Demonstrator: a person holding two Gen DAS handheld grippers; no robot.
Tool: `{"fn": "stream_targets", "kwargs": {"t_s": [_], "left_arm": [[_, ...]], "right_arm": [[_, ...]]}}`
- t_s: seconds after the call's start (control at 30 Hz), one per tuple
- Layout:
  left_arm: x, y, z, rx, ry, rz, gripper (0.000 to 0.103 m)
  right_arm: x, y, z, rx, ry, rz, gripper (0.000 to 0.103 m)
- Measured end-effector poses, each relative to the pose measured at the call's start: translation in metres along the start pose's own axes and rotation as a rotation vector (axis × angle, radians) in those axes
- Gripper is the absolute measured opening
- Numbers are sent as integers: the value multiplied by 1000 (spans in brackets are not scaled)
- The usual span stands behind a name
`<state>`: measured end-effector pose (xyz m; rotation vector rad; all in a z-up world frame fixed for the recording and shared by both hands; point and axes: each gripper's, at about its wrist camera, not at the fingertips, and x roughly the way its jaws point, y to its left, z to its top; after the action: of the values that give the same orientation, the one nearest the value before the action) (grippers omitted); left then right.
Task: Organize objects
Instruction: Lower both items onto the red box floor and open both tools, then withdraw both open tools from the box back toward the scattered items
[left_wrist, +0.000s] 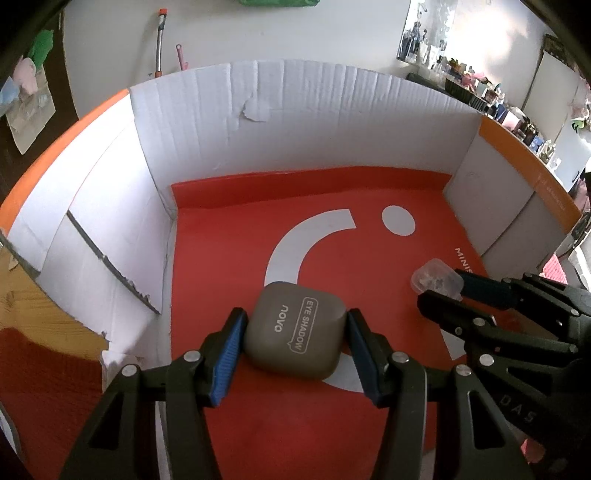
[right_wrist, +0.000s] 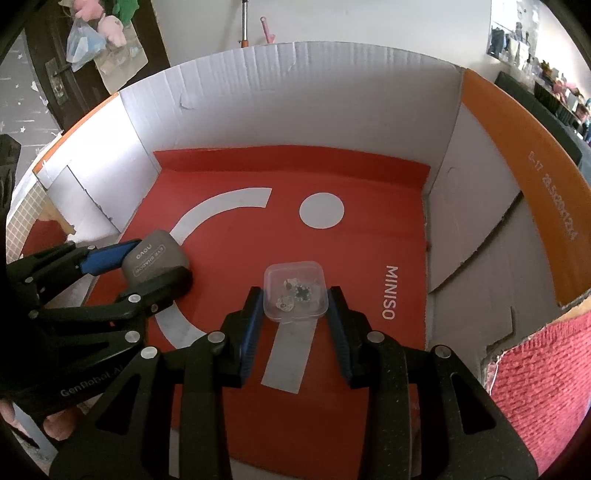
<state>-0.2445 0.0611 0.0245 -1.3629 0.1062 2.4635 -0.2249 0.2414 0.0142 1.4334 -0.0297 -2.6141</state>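
A grey eye shadow case (left_wrist: 295, 328) lies on the red floor of an open cardboard box (left_wrist: 258, 122). My left gripper (left_wrist: 293, 332) sits around the case, its blue pads touching both sides. The case and left gripper also show in the right wrist view (right_wrist: 155, 258) at the left. A small clear plastic case (right_wrist: 295, 290) with tiny items inside lies between the fingertips of my right gripper (right_wrist: 295, 299), pads touching its sides. In the left wrist view the clear case (left_wrist: 436, 277) and the right gripper (left_wrist: 443, 291) are at the right.
The box has white walls (right_wrist: 295, 96) with orange outer flaps (right_wrist: 517, 177) and a torn right flap. A red knitted cloth (right_wrist: 546, 376) lies outside at the right. A wall, a door with hanging bags and a cluttered shelf are behind.
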Motion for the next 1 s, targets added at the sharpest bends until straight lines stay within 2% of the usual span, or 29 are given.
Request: {"fn": "stream_targets", "kwargs": {"t_s": [0.3,0.4,0.53,0.83,0.93,1.0], "left_arm": [[-4,6,-4,-12,-2,-14,59],[-4,4,-1,-20,-1,-17,64],[-10,1,-2,-9,-15,-14,67],[-31,-3,-5,6,-61,5,69],[-43,-4,-6,8,-90,6,75],[-50,-5,-7,13,-110,14,77]], "right_arm": [[1,5,1,13,-11,19,35],[-2,7,-1,12,-17,17,35],[-8,7,-3,12,-32,31,44],[-28,16,-10,-2,-81,41,45],[-37,20,-14,-6,-99,54,55],[-42,21,-17,-3,-112,64,57]]}}
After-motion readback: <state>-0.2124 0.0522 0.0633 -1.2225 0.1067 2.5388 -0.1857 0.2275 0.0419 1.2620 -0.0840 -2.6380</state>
